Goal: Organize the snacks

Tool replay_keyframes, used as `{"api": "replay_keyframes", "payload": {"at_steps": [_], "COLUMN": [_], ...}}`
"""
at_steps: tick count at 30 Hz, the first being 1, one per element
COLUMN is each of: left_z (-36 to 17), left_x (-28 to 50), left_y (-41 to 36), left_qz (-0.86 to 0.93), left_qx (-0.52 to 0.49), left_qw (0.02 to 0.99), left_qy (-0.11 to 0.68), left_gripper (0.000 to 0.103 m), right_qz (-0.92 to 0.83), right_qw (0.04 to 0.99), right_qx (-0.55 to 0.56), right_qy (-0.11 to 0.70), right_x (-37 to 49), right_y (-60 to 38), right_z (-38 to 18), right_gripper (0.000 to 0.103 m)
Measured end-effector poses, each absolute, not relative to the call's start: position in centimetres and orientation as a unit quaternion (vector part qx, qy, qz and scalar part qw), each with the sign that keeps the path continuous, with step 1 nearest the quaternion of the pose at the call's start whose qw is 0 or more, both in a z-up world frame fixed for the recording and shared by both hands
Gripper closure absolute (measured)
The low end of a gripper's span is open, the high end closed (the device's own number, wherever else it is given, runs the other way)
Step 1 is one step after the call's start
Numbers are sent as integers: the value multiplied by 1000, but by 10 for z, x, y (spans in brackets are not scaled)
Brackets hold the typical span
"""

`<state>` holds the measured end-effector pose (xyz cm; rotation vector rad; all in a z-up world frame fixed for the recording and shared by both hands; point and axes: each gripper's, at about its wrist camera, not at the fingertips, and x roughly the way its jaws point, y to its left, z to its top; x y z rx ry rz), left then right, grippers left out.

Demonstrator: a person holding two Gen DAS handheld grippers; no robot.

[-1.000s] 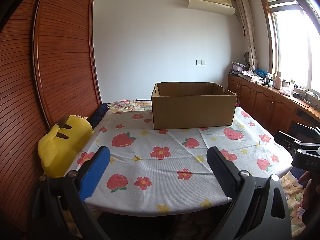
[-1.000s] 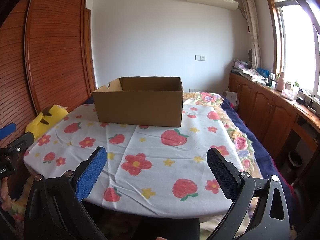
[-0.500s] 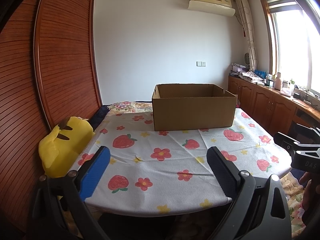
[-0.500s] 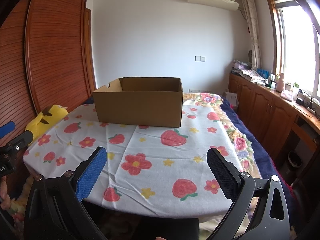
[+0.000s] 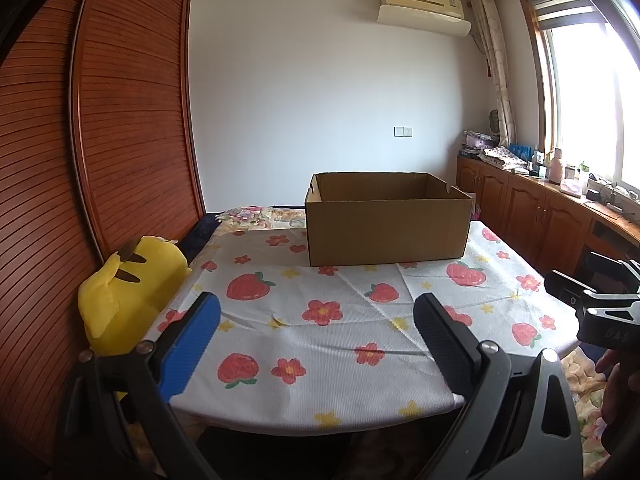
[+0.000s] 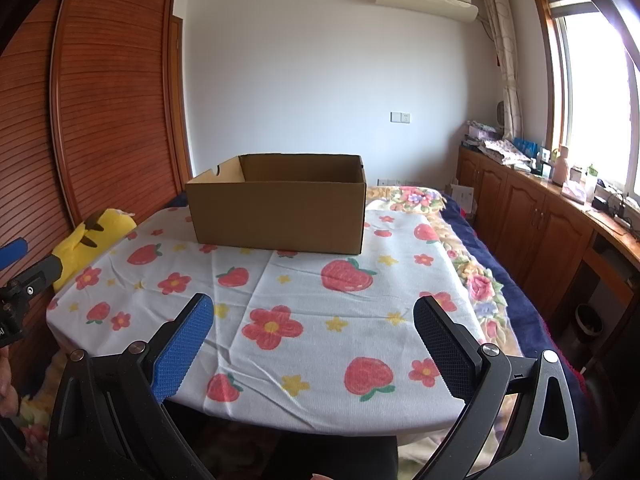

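Open cardboard box (image 5: 387,222) at far end of table (image 5: 320,344); no snacks visible. Left hand-held gripper (image 5: 316,336) and right hand-held gripper (image 6: 314,336) spread wide, empty. Locate snacks before approaching box.

A brown corrugated cardboard box (image 5: 387,224) stands upright on the far part of a table covered by a white tablecloth (image 5: 320,332) printed with red strawberries, red flowers and yellow stars. Its top is open, with no flaps visible above the rim, and each of its 2 short end walls has a notch cut in the upper edge. Only bare inner walls show; the floor is hidden.
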<state>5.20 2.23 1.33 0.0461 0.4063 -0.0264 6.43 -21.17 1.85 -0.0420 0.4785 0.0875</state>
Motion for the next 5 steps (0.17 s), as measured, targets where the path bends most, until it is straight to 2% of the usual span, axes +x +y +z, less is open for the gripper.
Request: {"api": "replay_keyframes", "payload": {"at_steps": [5], "left_z": [14], "left_x": [52], "left_y": [22], "left_qz": [-14], "left_qx": [23], "left_qw": [979], "left_qy": [202], "left_gripper": [5], "right_qz": [43], "right_qw": [970], "right_qx": [-22], "right_qy": [237], "right_x": [64], "right_y": [-211], "right_z": [19], "right_gripper": [1]}}
